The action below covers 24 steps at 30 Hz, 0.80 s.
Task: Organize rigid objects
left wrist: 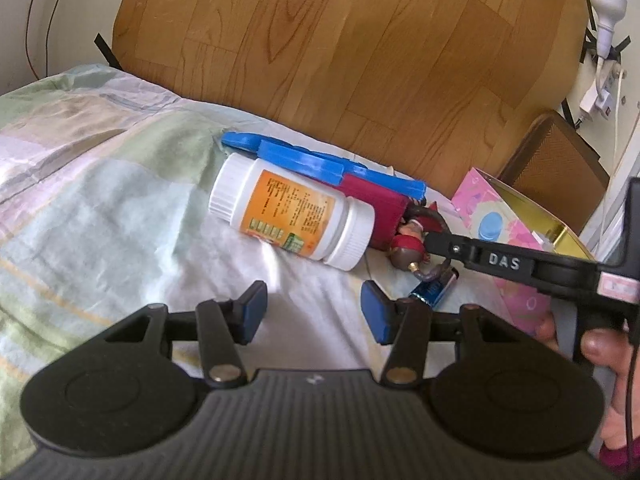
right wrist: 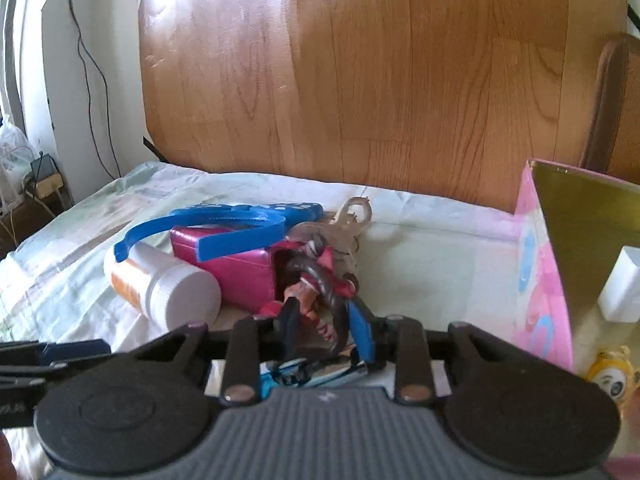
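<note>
A pile of rigid objects lies on the bed: a white pill bottle (left wrist: 292,216) with an orange label on its side, a blue plastic piece (left wrist: 320,164), a magenta box (left wrist: 380,208), a small red-and-brown figurine (left wrist: 408,244) and a blue battery (left wrist: 432,292). My left gripper (left wrist: 314,316) is open and empty, just short of the bottle. My right gripper (right wrist: 326,326) has closed its blue pads on the figurine (right wrist: 316,284); its black finger reaches the figurine in the left wrist view (left wrist: 480,256). The bottle (right wrist: 164,284), box (right wrist: 236,272) and a metal key clip (right wrist: 352,216) lie beyond.
A pink box (right wrist: 540,280) with a gold inside stands open at the right, holding a white block (right wrist: 622,292) and a yellow toy (right wrist: 612,380). A wooden headboard (left wrist: 340,48) closes the far side. The patterned bedsheet (left wrist: 100,200) spreads left.
</note>
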### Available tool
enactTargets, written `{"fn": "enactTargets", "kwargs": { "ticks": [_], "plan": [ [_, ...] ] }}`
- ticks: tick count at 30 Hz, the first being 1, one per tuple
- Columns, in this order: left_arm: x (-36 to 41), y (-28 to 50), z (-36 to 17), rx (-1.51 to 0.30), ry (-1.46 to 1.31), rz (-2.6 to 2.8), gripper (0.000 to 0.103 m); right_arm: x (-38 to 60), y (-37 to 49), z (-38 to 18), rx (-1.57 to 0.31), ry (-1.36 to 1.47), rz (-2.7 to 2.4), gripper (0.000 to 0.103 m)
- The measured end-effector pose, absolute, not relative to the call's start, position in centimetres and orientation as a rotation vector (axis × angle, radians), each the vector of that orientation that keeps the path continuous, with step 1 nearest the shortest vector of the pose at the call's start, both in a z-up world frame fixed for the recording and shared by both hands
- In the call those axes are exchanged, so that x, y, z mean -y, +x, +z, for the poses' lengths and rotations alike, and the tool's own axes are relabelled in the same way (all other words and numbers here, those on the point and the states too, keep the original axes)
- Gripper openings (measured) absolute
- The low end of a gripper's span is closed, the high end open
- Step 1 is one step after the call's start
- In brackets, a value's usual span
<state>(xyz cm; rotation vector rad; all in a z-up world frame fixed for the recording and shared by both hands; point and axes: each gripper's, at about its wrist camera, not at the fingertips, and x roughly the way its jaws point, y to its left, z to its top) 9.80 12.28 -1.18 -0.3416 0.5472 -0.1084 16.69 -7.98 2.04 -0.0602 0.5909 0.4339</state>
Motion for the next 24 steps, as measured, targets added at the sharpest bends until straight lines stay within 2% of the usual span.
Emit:
{"fn": "enactTargets", "kwargs": {
  "ticks": [8,13,24],
  "plan": [
    [-12.7,9.8,-1.2,-0.551,-0.37,-0.117,0.055,8.7,7.7,3.6,-0.4,-0.213,0.439,0.026],
    [-12.8,9.7,-1.2,-0.55,-0.378,-0.124,0.061,9.1,1.7,2.2,-0.394,-0.288,0.554,0.028],
    [-13.2,9.7,-1.3,-0.551,-0.402,-0.127,0.06,7.4,-1.5,2.0,-0.349,-0.312,0.629,0.037]
  ]
}}
